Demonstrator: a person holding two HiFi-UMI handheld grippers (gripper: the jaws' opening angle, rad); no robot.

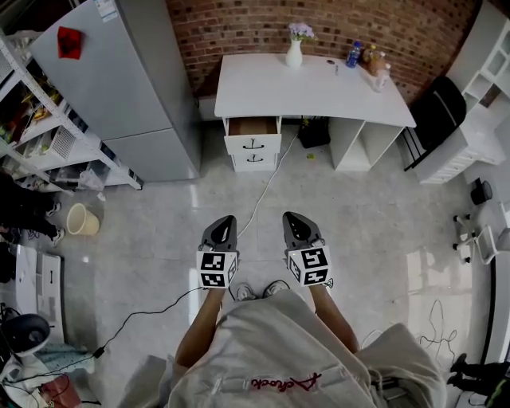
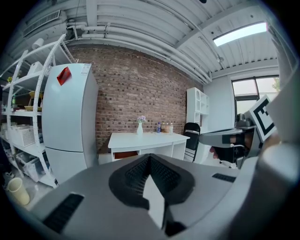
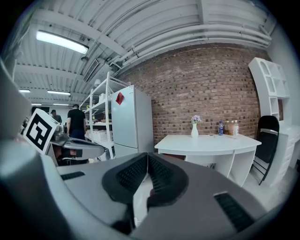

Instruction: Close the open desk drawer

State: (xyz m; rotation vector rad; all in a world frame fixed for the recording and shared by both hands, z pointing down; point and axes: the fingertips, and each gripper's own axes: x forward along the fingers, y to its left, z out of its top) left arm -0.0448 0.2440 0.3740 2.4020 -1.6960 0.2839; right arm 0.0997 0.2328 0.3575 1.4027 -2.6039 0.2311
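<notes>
The white counter (image 1: 311, 88) stands at twelve o'clock on the pale, glossy floor (image 1: 374, 231), backed against a brick wall (image 1: 239, 24). On its top, a white vase (image 1: 294, 52) of lilac flowers sits at the back edge near eleven o'clock. A blue bottle (image 1: 355, 54) and a few other bottles (image 1: 374, 64) cluster toward one o'clock. On the floor, a grey fridge (image 1: 119, 80) stands at ten o'clock and a cream bucket (image 1: 83, 219) at nine o'clock, near a white shelf rack (image 1: 48, 135). A black chair (image 1: 437, 111) stands at two o'clock. A thin cable (image 1: 267, 187) trails from under the counter toward seven o'clock.
</notes>
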